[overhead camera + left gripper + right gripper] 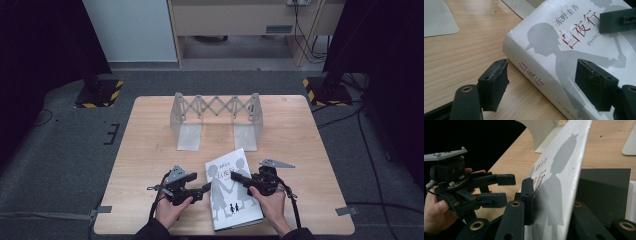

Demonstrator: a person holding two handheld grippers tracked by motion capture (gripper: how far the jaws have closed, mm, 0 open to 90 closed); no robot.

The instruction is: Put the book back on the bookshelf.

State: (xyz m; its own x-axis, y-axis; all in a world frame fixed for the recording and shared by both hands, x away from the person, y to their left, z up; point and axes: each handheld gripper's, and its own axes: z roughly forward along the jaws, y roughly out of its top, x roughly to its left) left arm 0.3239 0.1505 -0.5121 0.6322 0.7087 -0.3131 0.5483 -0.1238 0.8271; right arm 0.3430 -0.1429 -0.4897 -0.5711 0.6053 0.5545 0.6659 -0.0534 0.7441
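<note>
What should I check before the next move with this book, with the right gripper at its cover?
1. Right gripper shut on the front cover: ok.
2. Cover raised off the dark page beneath: ok.
3. Left gripper open, jaws astride the spine: ok.
4. Left gripper steadying the book: not ok, its pads stand apart from it.
5. Metal rack upright on the table behind the book: ok.
</note>
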